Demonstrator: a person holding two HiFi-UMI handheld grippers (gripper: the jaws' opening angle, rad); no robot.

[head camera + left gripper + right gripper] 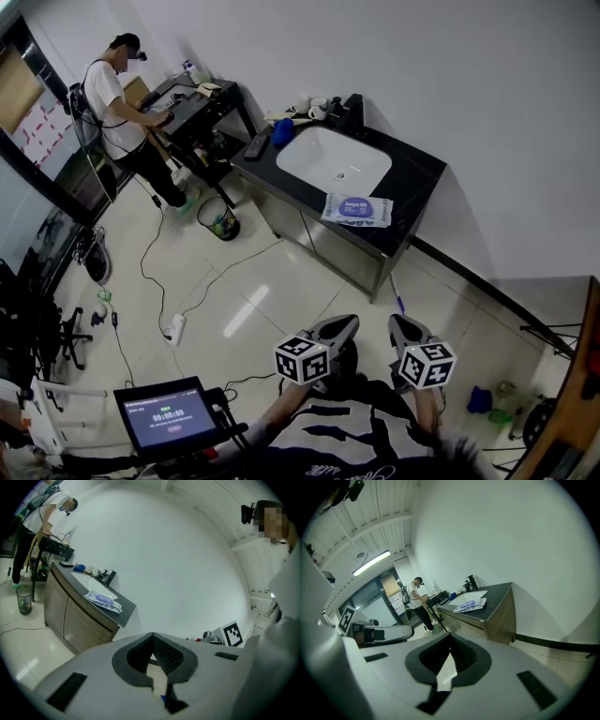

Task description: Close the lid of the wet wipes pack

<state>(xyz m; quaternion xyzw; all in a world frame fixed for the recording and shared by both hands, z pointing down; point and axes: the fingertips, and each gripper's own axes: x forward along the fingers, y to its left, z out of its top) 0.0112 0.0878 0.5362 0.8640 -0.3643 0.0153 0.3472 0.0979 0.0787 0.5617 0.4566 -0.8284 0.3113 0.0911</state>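
Head view: my left hand-held gripper (pixel 335 329) and right hand-held gripper (pixel 405 330) are both closed, empty. Floor (pixel 281 286) lies between them and the wet wipes pack (pixel 357 209) on the tabletop (pixel 419 176), just beside the sink (pixel 333 159).

- A wet wipes pack (pixel 357 210) is seen as a flat, pale pouch with a purple-blue oval on top;
- it is laid flat on the dark countertop (pixel 419 176), at the front edge, just beside the white sink (pixel 333 157);
- whether it is shut cannot be told.

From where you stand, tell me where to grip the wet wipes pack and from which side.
Probably pinch the wet wipes pack by its near edge, coming from the front of the counter: it lies flat beside the sink, close to that front edge.
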